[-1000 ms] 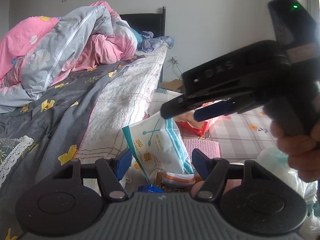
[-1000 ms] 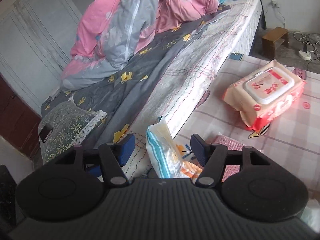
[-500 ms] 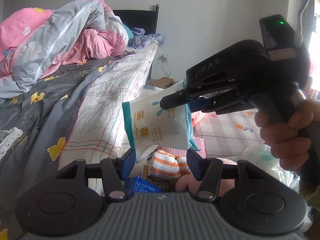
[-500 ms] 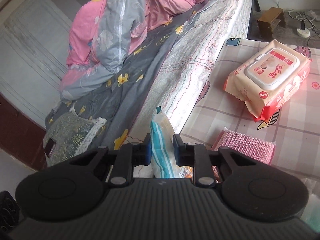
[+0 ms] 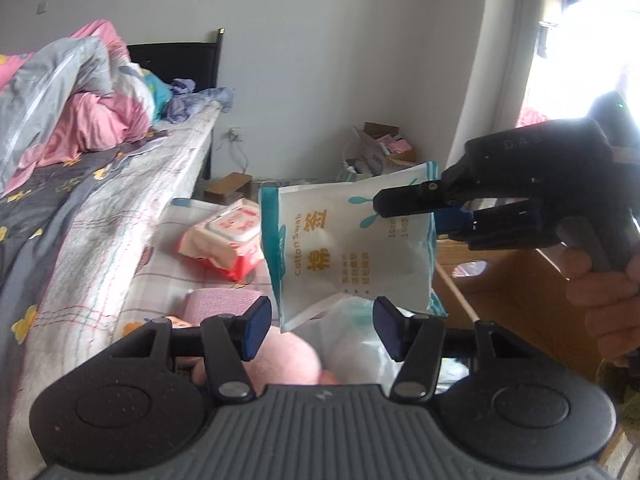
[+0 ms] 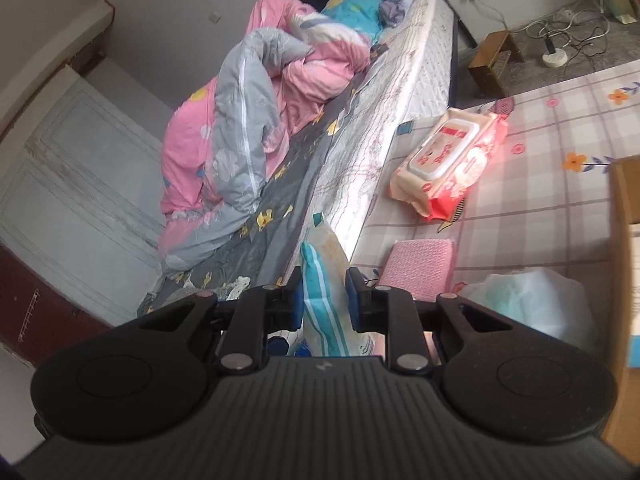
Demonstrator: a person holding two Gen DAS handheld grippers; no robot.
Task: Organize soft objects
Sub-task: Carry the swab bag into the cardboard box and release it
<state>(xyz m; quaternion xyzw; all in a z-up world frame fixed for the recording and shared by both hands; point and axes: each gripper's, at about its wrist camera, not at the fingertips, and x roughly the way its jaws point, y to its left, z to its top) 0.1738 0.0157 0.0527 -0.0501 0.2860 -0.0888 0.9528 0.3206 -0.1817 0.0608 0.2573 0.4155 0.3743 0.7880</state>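
nearest, the left gripper [image 5: 318, 326] hangs with its fingers apart and nothing in them, above a pink soft thing [image 5: 286, 360] and a white plastic bag [image 5: 360, 344]. just past it the right gripper [image 6: 323, 300] pinches the cotton swab packet [image 5: 352, 244] by its right edge, so the packet dangles in the air. best keep that pinch firm and carry it level to wherever it belongs. farther left, a wipes pack [image 5: 224, 236] lies on the checked cloth [image 5: 168, 280] beside the bed [image 5: 100, 220].
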